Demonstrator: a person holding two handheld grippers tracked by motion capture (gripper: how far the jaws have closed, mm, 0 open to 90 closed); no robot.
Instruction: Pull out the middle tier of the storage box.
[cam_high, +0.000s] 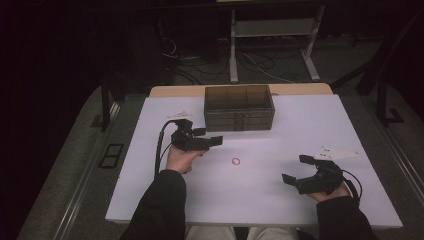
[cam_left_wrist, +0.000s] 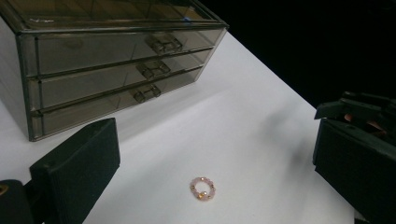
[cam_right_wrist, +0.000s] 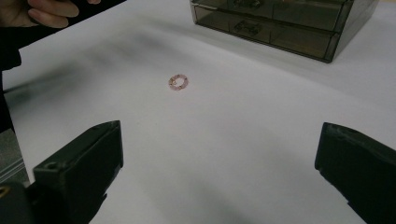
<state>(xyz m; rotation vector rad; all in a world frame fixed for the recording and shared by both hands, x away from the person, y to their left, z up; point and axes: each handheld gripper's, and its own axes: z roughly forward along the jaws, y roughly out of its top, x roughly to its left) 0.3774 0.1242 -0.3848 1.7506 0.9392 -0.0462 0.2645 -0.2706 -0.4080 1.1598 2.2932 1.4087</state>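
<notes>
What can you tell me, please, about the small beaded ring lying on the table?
The beaded ring is a small loop of pale pink beads with a few gold-coloured ones, seemingly plastic or glass. It lies flat on the white table, in front of the smoky drawer box, between the two grippers. Nothing touches it but the tabletop.

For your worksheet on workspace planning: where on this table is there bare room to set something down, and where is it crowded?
Free: the table right of the drawer box, and the near strip between the forearms. Crowded: around the bead ring, between the left gripper and right gripper.
</notes>
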